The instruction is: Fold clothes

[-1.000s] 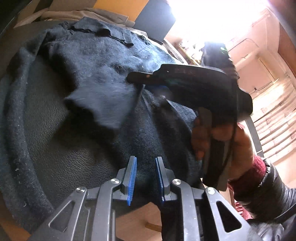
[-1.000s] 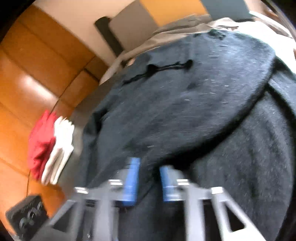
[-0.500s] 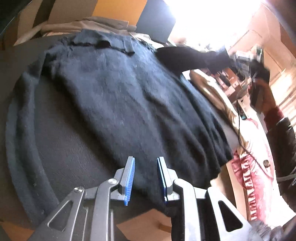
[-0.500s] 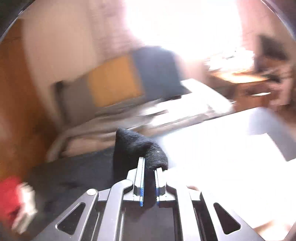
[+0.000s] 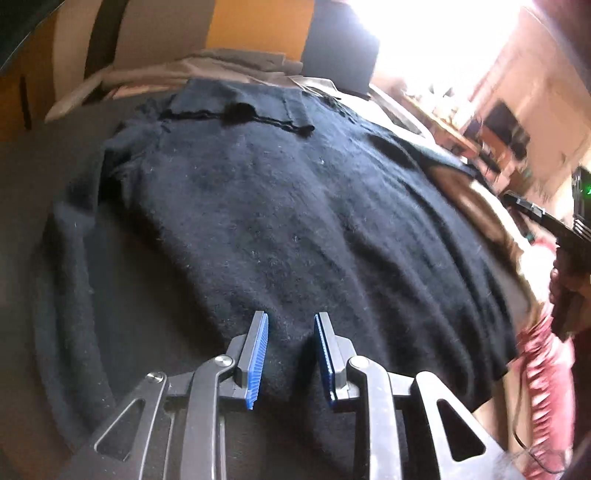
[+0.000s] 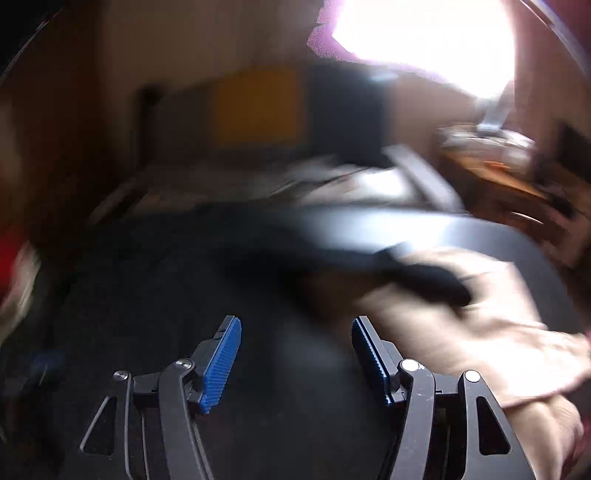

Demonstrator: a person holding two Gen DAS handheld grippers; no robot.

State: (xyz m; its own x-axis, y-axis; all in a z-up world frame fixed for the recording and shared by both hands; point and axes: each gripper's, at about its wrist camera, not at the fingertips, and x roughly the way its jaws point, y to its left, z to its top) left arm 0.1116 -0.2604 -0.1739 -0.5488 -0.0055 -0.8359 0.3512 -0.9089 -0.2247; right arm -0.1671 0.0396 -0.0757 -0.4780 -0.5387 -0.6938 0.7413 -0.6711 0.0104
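Sweater flat, both grippers empty

Left wrist view: dark sweater [image 5: 295, 221] lies spread on the table [image 5: 44, 155]; left gripper [image 5: 290, 354] jaws narrowly parted above its hem.

Right wrist view, blurred: right gripper [image 6: 295, 362] jaws wide, holding nothing, over the sweater.

Domestic interior, probably a living room or bedroom: wood-panelled wall [image 5: 11, 92], cushions in orange [image 5: 258, 26] and grey, a cluttered wooden desk [image 6: 491, 162] (blurred), and bright daylight from a window [image 5: 436, 33].

A dark table [image 5: 33, 192] carries 1 black sweater [image 5: 295, 221] spread flat, collar farthest.
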